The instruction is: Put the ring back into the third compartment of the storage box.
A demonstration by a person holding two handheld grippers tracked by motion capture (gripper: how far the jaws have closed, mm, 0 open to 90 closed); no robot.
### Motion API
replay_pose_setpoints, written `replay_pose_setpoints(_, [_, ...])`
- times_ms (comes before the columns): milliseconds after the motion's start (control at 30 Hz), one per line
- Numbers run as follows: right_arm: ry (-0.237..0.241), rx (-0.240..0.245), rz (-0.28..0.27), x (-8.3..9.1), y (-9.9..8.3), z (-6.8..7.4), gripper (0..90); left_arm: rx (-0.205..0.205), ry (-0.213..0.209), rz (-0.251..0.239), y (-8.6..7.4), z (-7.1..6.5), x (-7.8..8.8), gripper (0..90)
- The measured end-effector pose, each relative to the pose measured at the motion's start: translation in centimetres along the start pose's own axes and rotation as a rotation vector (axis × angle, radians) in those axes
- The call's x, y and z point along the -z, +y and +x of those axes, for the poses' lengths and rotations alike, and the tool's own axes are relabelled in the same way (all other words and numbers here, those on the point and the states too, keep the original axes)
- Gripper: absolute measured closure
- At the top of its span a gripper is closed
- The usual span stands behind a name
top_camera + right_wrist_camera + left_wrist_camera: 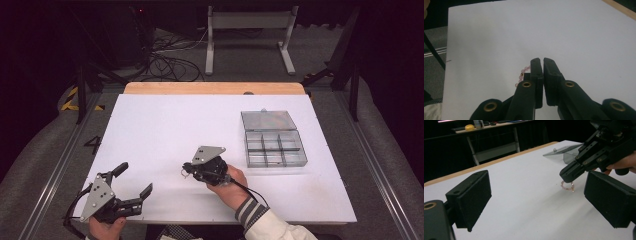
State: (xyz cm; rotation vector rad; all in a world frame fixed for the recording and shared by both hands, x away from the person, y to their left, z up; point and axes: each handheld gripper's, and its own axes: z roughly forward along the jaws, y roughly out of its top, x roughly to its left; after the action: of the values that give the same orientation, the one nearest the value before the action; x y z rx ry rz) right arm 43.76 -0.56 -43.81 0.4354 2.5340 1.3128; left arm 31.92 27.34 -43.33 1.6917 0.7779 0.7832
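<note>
Hanging from the right hand-held gripper (567, 179), jaws pinched shut on it, a pink bead bracelet (567, 186) dangles, probably just clear of the bench (165, 130). Compartment box (274, 148) lies rightward; left hand-held gripper (134, 181) gapes empty, farther off.

The bead bracelet (567, 186) was a small loop of pale pink beads with a gold-coloured piece in it — it hung limp from the closed tips of the right gripper (541, 61), just above the white table (160, 130), well apart from the clear compartment box (272, 145).
</note>
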Motion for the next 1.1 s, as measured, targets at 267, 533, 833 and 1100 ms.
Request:
replay_pose_setpoints(267, [-0.031, -0.017, -0.003, 2.1, 0.1, -1.0, 87.1, 0.001, 0.001, 0.0, 0.0, 0.0, 0.0, 7.9])
replay_pose_setpoints(533, [-0.064, -0.032, 0.008, 3.8, -0.2, -1.9, 87.2, 0.002, 0.001, 0.002, 0.0, 0.0, 0.0, 7.9])
replay_pose_setpoints(833, [-0.114, -0.059, 0.008, 5.9, -0.8, -3.1, 87.1, 0.004, 0.001, 0.001, 0.0, 0.0, 0.0, 7.9])
replay_pose_setpoints(1100, [-0.154, -0.082, 0.004, 7.7, -1.6, -4.3, 87.1, 0.009, -0.001, 0.002, 0.0, 0.0, -0.1, 7.9])
